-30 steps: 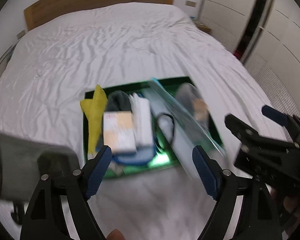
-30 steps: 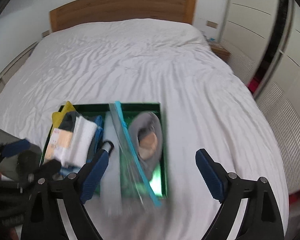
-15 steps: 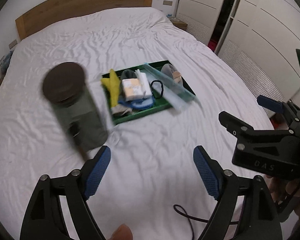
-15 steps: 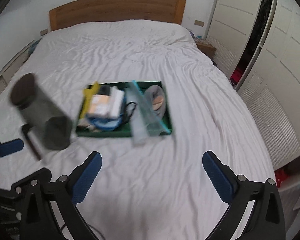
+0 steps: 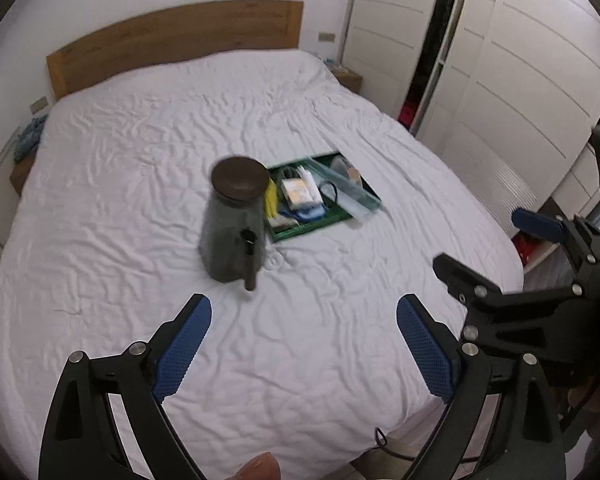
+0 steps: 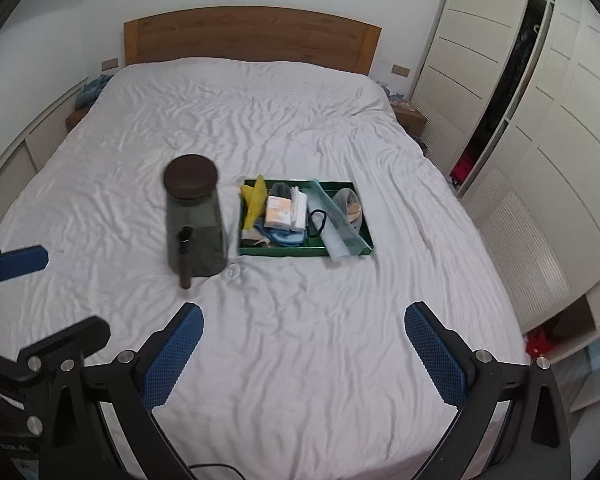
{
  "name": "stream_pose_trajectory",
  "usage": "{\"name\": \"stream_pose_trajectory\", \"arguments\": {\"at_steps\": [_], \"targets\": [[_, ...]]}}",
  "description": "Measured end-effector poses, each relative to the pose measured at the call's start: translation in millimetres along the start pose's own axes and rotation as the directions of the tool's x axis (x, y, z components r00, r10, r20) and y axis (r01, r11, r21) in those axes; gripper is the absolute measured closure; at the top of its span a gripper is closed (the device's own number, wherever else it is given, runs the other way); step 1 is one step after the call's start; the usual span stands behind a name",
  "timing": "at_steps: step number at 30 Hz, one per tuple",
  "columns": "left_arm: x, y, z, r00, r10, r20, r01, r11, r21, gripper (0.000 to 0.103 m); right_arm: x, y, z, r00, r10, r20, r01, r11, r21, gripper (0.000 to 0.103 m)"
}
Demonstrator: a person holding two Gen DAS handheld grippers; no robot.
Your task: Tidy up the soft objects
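both hands have pulled well back from the bed [image 6: 300, 128], and the green tray [image 6: 304, 251] of socks and cloths now sits mid-mattress beside the dark jar [image 6: 194, 216]. left claw [image 5: 304, 344] just spread wider, empty; right claw [image 6: 304, 354] gaping, empty. sorting looks done.

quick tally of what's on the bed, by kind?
Trays: 1, green tray
Lidded containers: 1, dark jar with a brown lid, beside the tray
Clear plastic sheets or bags: 1, clear sheet lying across the tray
Soft items in the tray: at least 5, overlapping, including a yellow cloth; exact number unclear
Total: at least 8
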State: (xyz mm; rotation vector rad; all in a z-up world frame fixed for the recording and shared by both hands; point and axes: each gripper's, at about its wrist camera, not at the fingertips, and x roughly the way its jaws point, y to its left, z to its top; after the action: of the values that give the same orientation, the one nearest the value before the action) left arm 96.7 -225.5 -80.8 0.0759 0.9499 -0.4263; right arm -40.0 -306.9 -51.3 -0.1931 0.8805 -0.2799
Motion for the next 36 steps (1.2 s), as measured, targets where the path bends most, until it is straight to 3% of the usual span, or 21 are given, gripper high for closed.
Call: {"name": "stream_pose_trajectory", "arguments": {"at_steps": [7,15,24,36], "targets": [[-47,5,6,0.997,0.022,0.078,-0.023,1.0,0.021,0.012,-54,18,4,0.998,-0.027,0.051,0.029,0.999,-0.037,0.0],[-79,11,13,0.988,0.039,0.148,-0.043,0.999,0.024,0.011,-87,20,2,0.992,-0.044,0.115,0.05,0.998,-0.043,0.0],[-85,16,13,0.985,0.075,0.154,-0.084,0.995,0.05,0.011,-95,28,0,0.989,-0.005,0.151,0.018,0.997,-0.081,0.0],[-81,21,15,0.99,0.072,0.122,-0.079,0.995,0.054,0.011,-88,22,9,0.99,0.017,0.137,-0.005,0.996,-0.086,0.0]]}}
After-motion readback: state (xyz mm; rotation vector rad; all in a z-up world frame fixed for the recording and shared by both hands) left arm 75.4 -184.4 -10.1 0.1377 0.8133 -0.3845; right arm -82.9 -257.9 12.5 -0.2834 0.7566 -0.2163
